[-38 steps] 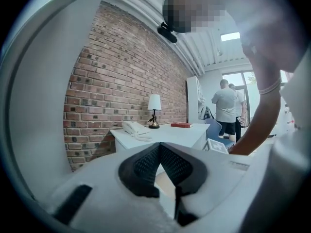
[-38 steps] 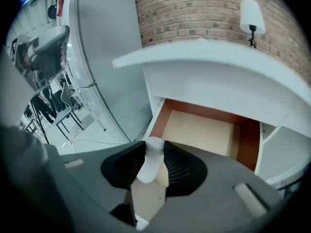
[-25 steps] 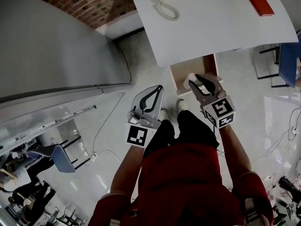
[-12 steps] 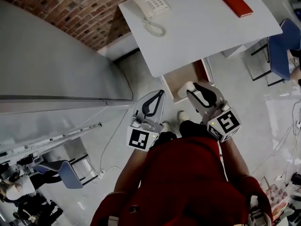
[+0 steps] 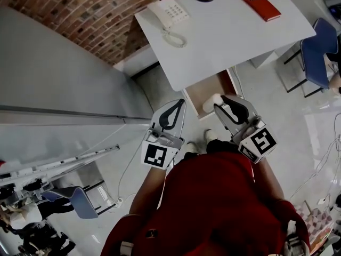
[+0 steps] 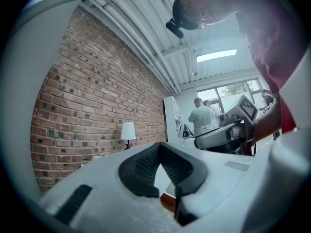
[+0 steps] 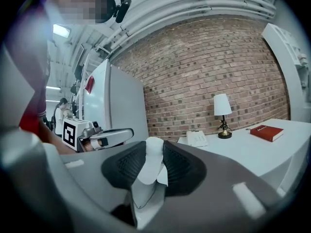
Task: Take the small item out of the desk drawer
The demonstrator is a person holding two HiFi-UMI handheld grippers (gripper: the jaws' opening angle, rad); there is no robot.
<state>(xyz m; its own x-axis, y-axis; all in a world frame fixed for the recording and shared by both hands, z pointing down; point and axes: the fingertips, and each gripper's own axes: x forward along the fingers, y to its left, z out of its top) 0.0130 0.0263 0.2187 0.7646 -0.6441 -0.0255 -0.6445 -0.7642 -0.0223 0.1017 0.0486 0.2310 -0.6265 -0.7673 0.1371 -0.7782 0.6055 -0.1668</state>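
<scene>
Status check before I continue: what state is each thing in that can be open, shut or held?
drawer: open.
right gripper: fingers closing on the white item.
white item: held between the right gripper's fingers.
left gripper: shut, empty.
phone: handset on cradle.
red book: closed.

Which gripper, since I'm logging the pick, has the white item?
The right gripper: its jaws are closing on the white item pinched between them. The left gripper has its jaws together with nothing between them.
</scene>
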